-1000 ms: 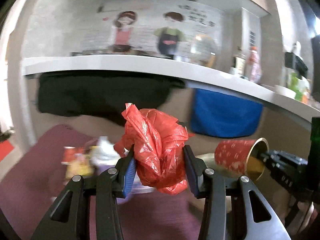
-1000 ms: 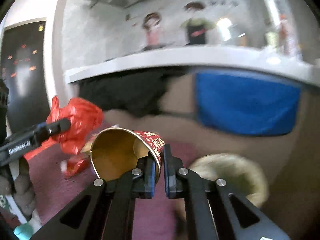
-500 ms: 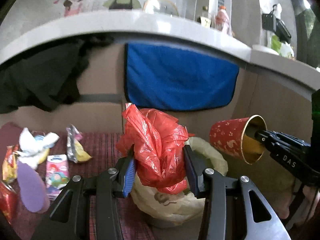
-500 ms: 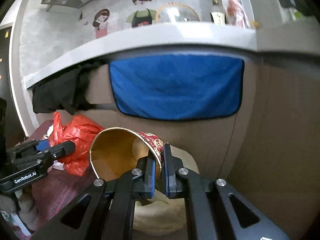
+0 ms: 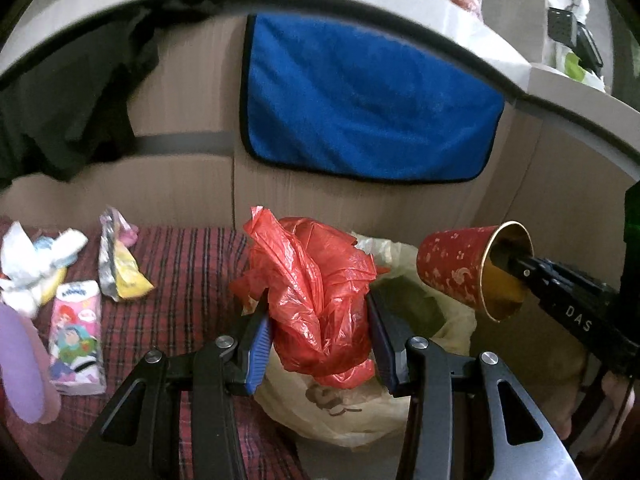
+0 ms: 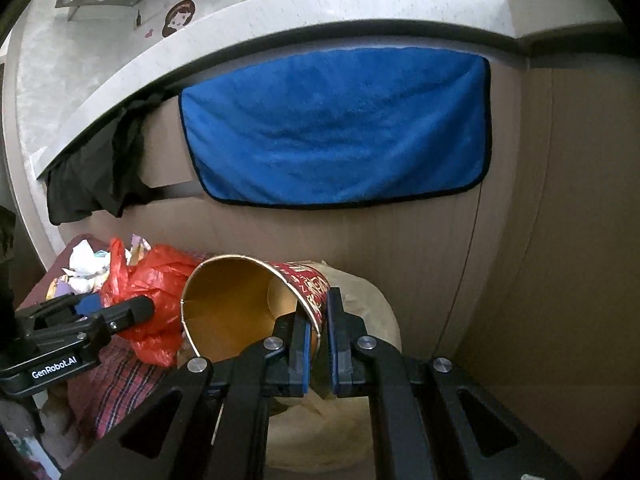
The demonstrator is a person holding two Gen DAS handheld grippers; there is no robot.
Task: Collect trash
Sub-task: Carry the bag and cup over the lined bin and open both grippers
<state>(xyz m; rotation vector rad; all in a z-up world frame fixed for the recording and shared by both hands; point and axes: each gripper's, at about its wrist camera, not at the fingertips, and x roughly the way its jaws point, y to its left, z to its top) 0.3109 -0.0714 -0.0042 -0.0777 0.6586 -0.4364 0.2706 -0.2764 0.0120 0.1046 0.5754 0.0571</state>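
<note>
My left gripper (image 5: 318, 328) is shut on a crumpled red plastic bag (image 5: 316, 296) and holds it over the mouth of a pale bin bag (image 5: 352, 412) beside the table. My right gripper (image 6: 317, 332) is shut on the rim of a red paper cup (image 6: 248, 304) that lies on its side with its gold inside facing the camera, above the same bin bag (image 6: 360, 420). The cup (image 5: 468, 272) and right gripper show at the right of the left wrist view. The red bag (image 6: 152, 284) and left gripper show at the left of the right wrist view.
A red plaid tablecloth (image 5: 188, 280) holds several wrappers, a pink tissue pack (image 5: 76, 332), crumpled white paper (image 5: 28, 264) and a purple object (image 5: 20, 360). A blue towel (image 5: 360, 100) and black cloth (image 5: 68, 96) hang from the counter behind. A brown panel wall (image 6: 560, 240) stands close on the right.
Both grippers swung right from the table towards the bin bag, carrying the red bag and the cup. The bin bag and blue towel have come to the centre of both views.
</note>
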